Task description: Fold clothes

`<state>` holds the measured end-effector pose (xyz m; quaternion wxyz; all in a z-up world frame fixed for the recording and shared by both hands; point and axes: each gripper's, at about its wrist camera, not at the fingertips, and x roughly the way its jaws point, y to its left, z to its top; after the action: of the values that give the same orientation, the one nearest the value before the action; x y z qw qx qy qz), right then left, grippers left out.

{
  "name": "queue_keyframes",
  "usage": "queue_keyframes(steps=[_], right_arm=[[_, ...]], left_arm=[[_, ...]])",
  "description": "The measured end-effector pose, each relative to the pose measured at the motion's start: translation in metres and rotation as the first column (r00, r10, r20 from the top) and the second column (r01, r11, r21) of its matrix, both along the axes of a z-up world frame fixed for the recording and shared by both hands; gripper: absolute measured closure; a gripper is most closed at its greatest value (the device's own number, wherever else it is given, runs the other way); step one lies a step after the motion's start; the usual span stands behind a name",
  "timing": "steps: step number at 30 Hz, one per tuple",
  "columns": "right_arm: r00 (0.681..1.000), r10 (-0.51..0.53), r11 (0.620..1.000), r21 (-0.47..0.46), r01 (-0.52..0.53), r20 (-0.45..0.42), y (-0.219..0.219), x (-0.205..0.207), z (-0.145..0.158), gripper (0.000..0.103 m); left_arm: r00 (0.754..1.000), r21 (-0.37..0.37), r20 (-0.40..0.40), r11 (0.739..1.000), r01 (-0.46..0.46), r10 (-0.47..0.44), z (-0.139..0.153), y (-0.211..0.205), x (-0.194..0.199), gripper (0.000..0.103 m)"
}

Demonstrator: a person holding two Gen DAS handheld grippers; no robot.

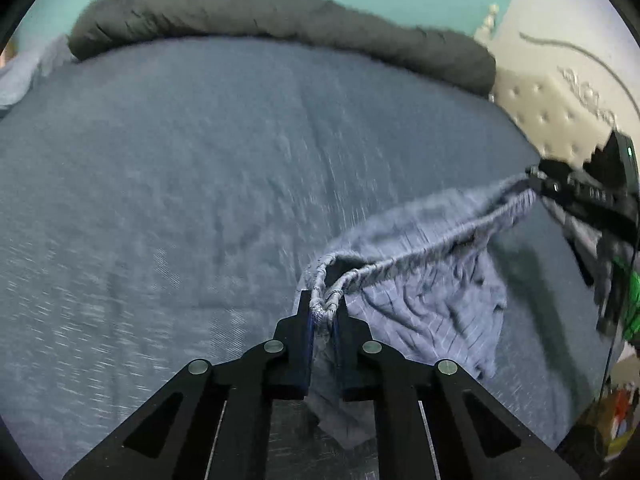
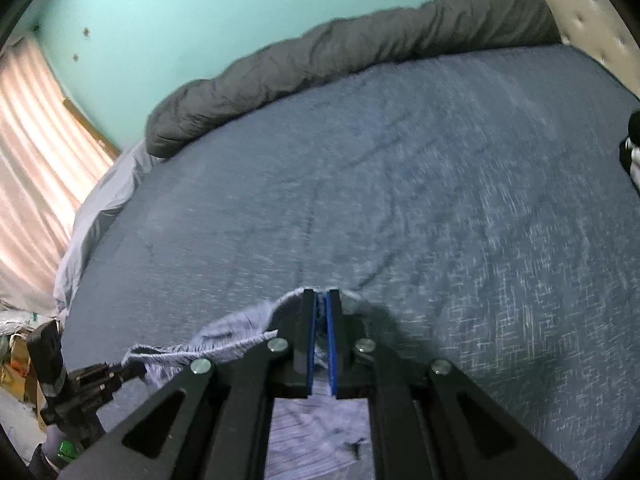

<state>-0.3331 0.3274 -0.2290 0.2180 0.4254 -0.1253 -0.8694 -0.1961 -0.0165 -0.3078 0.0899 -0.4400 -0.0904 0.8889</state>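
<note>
My left tongs (image 1: 325, 306) are clamped on one end of the gathered waistband of the pale blue-grey shorts (image 1: 420, 280); my right tongs (image 2: 322, 300) pinch the other end. The waistband runs stretched between them, and the thin, finely striped, wrinkled fabric hangs down over the bed (image 1: 180, 180) with its blue woven cover. A dark grey rolled blanket (image 1: 280, 16) lies along the far edge.

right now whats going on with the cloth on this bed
A person is working two handheld grippers on a light blue garment. The left gripper is shut on one end of its elastic waistband, the right gripper on the other, so the band hangs stretched between them above the blue bedsheet. No fold is made yet.
</note>
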Motion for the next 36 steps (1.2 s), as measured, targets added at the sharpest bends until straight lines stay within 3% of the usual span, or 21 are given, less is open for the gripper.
queue_keyframes(steps=[7, 16, 20, 22, 24, 30, 36], right_arm=[[0.99, 0.048, 0.998, -0.031, -0.053, -0.132, -0.011, 0.043, 0.081, 0.099], [0.945, 0.063, 0.991, -0.092, -0.097, -0.321, -0.002, 0.118, 0.205, 0.101], [0.927, 0.062, 0.992, -0.083, -0.1, -0.371, 0.003, 0.139, 0.238, 0.101], [0.93, 0.066, 0.995, -0.052, -0.091, -0.362, 0.0, 0.139, 0.236, 0.101], [0.948, 0.066, 0.996, -0.04, -0.083, -0.311, -0.003, 0.133, 0.217, 0.101], [0.993, 0.092, 0.996, -0.011, -0.093, -0.069, -0.034, 0.117, 0.114, 0.1], [0.978, 0.184, 0.983, -0.007, -0.185, 0.093, -0.096, 0.113, 0.024, 0.099]], left_arm=[[0.99, -0.043, -0.138, 0.999, -0.029, 0.023, 0.083, -0.004, 0.018, 0.094], [0.944, -0.118, -0.33, 0.993, -0.026, -0.014, 0.212, -0.011, 0.079, 0.094], [0.94, -0.17, -0.337, 0.985, -0.013, -0.046, 0.231, -0.005, 0.09, 0.094], [0.94, -0.194, -0.337, 0.981, -0.006, -0.061, 0.24, -0.001, 0.094, 0.095], [0.952, -0.204, -0.299, 0.979, 0.005, -0.067, 0.229, 0.0, 0.09, 0.095], [0.981, -0.216, -0.191, 0.976, -0.011, -0.032, 0.178, -0.02, 0.073, 0.095], [0.991, -0.214, -0.131, 0.976, -0.038, 0.009, 0.152, -0.042, 0.054, 0.095]])
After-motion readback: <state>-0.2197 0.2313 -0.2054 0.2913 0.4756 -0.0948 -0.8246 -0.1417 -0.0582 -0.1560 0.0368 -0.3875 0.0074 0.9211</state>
